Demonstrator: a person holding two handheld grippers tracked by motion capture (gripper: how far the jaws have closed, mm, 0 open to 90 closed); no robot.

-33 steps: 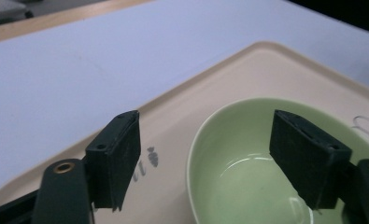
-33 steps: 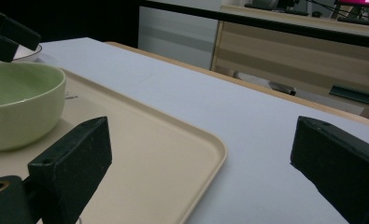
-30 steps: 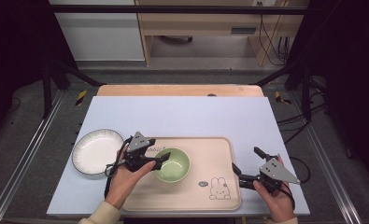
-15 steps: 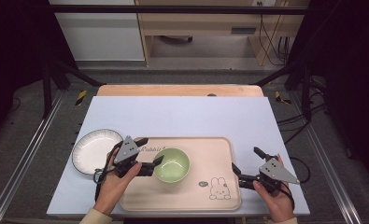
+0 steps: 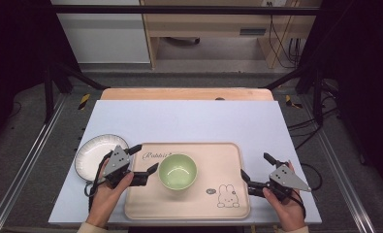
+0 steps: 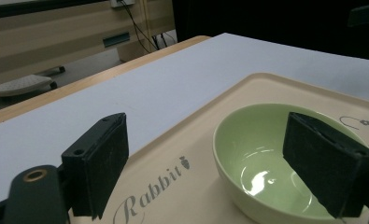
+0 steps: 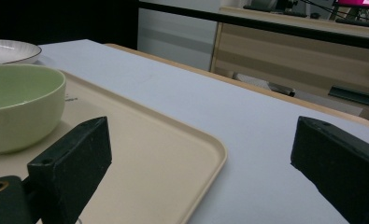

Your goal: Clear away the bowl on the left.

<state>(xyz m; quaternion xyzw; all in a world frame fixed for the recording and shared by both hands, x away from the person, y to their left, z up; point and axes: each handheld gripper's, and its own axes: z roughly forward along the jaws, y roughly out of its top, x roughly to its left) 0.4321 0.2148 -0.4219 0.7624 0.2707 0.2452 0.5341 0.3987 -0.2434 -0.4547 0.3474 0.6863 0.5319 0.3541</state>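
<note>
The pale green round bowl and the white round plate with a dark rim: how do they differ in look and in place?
The pale green round bowl is deep with high walls; the white round plate with a dark rim is shallow and nearly flat. The bowl stands on the beige tray; the plate lies beside the tray, on the light table cover. The bowl is plain green; the plate is white with a thin dark edge. Both are round, upright and empty.

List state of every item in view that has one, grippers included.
Green bowl: upright, empty, on the tray, free of both grippers.
Tray: flat on the table, carrying the bowl.
White plate: upright, empty, on the table left of the tray.
Left gripper: open, jaws just widened, nothing between them, beside the bowl.
Right gripper: open, empty, at the tray's right edge.
</note>
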